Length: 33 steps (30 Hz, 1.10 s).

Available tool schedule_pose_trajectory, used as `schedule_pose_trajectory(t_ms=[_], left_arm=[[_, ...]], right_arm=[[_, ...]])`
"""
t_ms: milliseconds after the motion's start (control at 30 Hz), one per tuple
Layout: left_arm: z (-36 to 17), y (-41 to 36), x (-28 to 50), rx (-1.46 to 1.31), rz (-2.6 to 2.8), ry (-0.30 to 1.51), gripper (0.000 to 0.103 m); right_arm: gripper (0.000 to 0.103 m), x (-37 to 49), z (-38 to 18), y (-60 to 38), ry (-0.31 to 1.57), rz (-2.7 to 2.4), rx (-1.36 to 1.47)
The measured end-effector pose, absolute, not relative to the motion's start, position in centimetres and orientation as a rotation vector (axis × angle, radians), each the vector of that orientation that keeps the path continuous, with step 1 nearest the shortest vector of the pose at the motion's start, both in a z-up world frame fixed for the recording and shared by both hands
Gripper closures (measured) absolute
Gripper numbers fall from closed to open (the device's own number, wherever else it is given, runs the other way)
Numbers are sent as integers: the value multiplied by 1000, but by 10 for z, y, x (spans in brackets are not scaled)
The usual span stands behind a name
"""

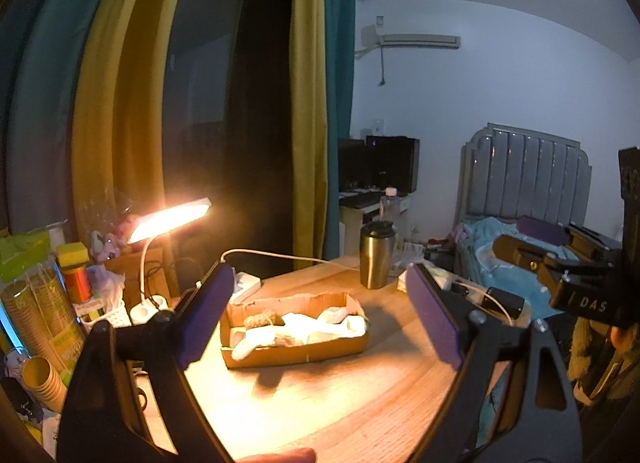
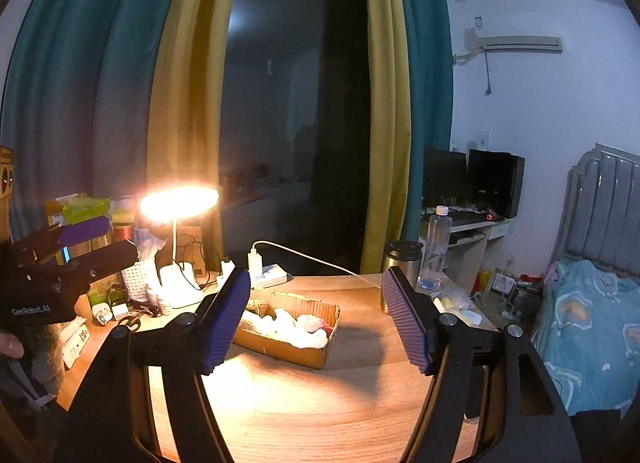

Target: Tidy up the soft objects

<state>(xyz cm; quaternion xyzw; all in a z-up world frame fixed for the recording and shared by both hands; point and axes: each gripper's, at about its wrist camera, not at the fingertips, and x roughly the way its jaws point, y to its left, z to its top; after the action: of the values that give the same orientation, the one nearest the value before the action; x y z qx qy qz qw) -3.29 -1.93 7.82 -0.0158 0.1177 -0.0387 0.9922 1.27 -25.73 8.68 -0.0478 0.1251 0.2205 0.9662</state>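
Cardboard tray (image 1: 296,355) of soft white items (image 1: 316,327) on worktop (image 1: 320,395): both tools (image 1: 320,311) (image 2: 316,319) being held apart, empty; lamp glare risking a misjudged grasp.

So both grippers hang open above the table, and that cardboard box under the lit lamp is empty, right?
Not quite. The cardboard box is not empty: both wrist views show white soft items and a brownish bundle lying inside it. The rest holds: the left gripper and right gripper are open above the table, and the lamp is lit.
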Motion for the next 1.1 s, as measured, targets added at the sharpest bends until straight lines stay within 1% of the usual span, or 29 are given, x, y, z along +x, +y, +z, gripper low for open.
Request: schedule_pose_trajectory(t_ms=[1100], left_arm=[[78,-27,-29,-24,-85,245,14]], right_arm=[[31,15,83,-254,265,458,-94]])
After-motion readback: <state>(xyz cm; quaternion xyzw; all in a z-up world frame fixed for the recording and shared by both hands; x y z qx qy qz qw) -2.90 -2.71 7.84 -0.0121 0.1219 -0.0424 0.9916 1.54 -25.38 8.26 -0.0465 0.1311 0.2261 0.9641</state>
